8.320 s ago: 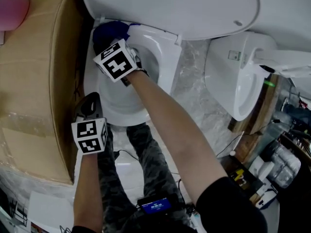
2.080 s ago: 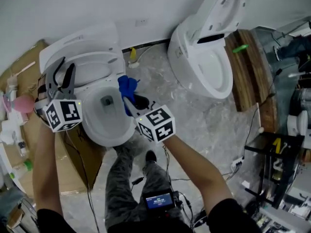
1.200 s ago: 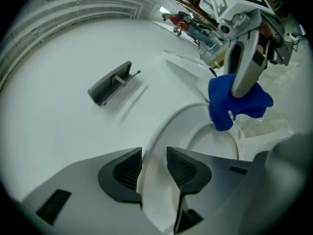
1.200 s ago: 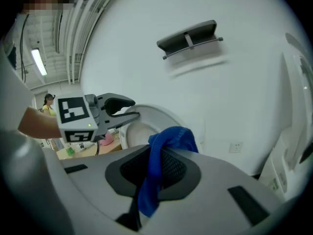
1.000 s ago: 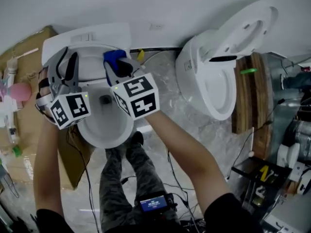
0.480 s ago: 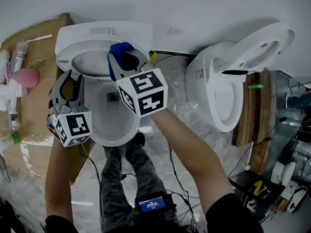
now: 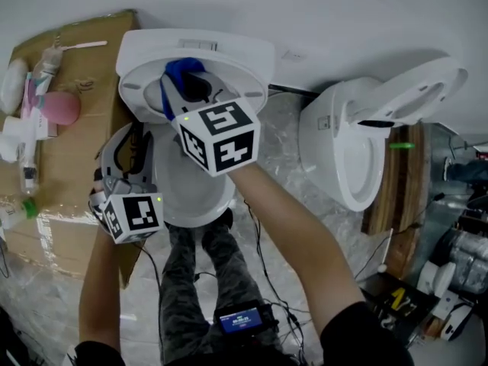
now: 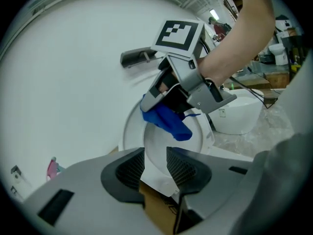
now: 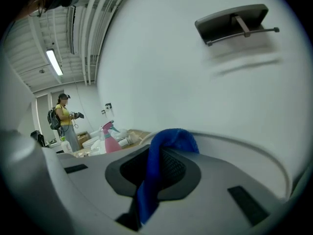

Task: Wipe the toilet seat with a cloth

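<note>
Cloth [image 7: 181, 73], blue and bunched, is clamped in the right hand-held gripper [image 7: 185, 90], whose jaws are clenched on it, one fold hanging down between them in the right gripper view. It is pressed against the upper part of the raised toilet seat [image 7: 242, 73], which stands upright at the wall [image 7: 320, 6] above the open bowl [image 7: 194, 204]. The left hand-held gripper [image 8: 155, 161] sits lower, beside the bowl's left rim, with its jaws parted and nothing pinched; only a white edge and brown cardboard show through the gap. Left of the toilet a cardboard box [image 7: 72, 151] stands close against it, with a pink spray bottle [image 9: 108, 141] and other small bottles on top, so there is little room on that side. To the right a strip of floor [image 7: 284, 147] lies between this toilet and a second toilet [image 7: 343, 158] with its lid up. A person [image 9: 65, 121] stands well off in the background of the right gripper view. A second ago the cloth was at the right of the raised seat and the left hand-held gripper was up beside the seat's left edge; now the cloth lies nearer the seat's upper middle and the left one has dropped to the level of the bowl. Two seconds ago the cloth hung over the bowl's right rim.
</note>
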Demonstrator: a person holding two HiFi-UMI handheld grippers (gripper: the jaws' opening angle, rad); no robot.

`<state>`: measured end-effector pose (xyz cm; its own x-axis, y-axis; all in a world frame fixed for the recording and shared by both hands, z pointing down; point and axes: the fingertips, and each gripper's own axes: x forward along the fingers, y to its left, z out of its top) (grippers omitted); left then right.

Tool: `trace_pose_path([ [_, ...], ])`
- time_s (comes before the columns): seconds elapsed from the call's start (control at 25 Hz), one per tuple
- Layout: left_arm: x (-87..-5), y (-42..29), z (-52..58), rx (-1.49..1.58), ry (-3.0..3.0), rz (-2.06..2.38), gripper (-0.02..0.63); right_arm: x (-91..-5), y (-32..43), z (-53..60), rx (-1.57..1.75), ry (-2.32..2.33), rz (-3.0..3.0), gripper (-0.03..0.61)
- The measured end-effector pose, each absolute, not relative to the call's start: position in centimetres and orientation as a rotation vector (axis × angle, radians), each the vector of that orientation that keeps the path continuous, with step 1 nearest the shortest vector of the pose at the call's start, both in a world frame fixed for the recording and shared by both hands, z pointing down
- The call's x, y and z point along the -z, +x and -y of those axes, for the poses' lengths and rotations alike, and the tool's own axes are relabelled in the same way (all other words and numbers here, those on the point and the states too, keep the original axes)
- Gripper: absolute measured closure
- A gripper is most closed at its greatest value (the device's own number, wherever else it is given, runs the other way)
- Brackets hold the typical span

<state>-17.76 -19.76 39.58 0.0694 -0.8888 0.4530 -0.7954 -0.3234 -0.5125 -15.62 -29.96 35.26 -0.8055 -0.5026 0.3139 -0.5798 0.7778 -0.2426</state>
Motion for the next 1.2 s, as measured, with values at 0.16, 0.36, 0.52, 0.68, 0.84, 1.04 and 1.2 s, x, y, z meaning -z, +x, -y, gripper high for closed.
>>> trace_pose_path([
  [0.16, -40.1, -18.7, 18.7, 1.036, -2.271, -1.804, 0.471, -36.4, -19.5, 29.2, -0.483, 0.802, 2.713, 0.531],
  [0.36, -40.8, -21.9, 17.9, 0.965, -2.347, -1.948, 0.48, -38.5, -23.2, 28.3, -0.473, 0.772, 2.669, 0.531],
  [0.52, -40.6, -24.3, 17.4, 0.895, -2.364, -2.054, 0.489, -40.8, -25.3, 27.4, -0.412, 0.737, 2.621, 0.531],
  [0.68, -40.7, -25.6, 16.9, 0.866, -2.371, -2.087, 0.491, -42.1, -26.5, 26.4, -0.327, 0.728, 2.602, 0.531],
  [0.84, -41.3, -25.7, 16.2, 0.879, -2.39, -2.058, 0.491, -43.4, -27.2, 26.0, -0.241, 0.746, 2.584, 0.531],
  [1.04, -41.9, -25.7, 15.6, 0.888, -2.424, -2.064, 0.491, -48.1, -28.0, 24.5, -0.201, 0.668, 2.474, 0.531],
  [1.2, -42.1, -25.7, 15.2, 0.863, -2.444, -2.005, 0.492, -51.1, -28.7, 24.6, -0.333, 0.652, 2.462, 0.532],
])
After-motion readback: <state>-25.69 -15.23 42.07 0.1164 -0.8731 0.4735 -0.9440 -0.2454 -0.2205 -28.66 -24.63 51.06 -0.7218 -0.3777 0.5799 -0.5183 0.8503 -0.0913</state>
